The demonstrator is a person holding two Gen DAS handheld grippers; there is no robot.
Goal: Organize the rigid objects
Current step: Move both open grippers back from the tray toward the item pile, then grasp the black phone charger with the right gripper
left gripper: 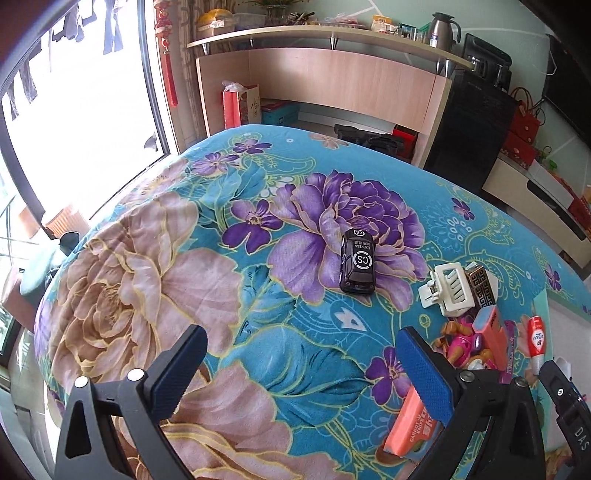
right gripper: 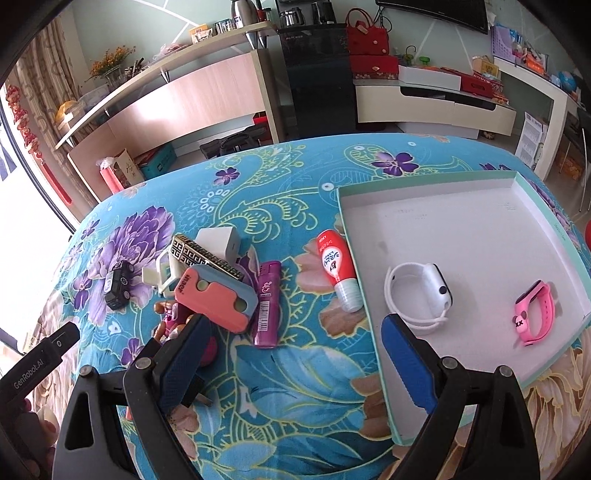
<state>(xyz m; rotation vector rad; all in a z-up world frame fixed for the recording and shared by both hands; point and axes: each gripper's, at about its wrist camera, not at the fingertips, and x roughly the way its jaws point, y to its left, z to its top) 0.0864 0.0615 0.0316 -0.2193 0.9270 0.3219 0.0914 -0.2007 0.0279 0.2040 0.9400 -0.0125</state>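
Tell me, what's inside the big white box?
Inside the box lie two watches: a white watch and a pink watch, apart from each other. The right gripper hides a little of the box's near corner, so that bit can't be checked.

**Two wrist views over one flowered table**

Both fisheye cameras looked forward and down from close above the flowered cloth (left gripper: 258, 229). The left view faced the window side; the right view faced the shallow box (right gripper: 461, 236). Both shared the toy car (left gripper: 357, 261) and the wooden shelf (left gripper: 332, 35).
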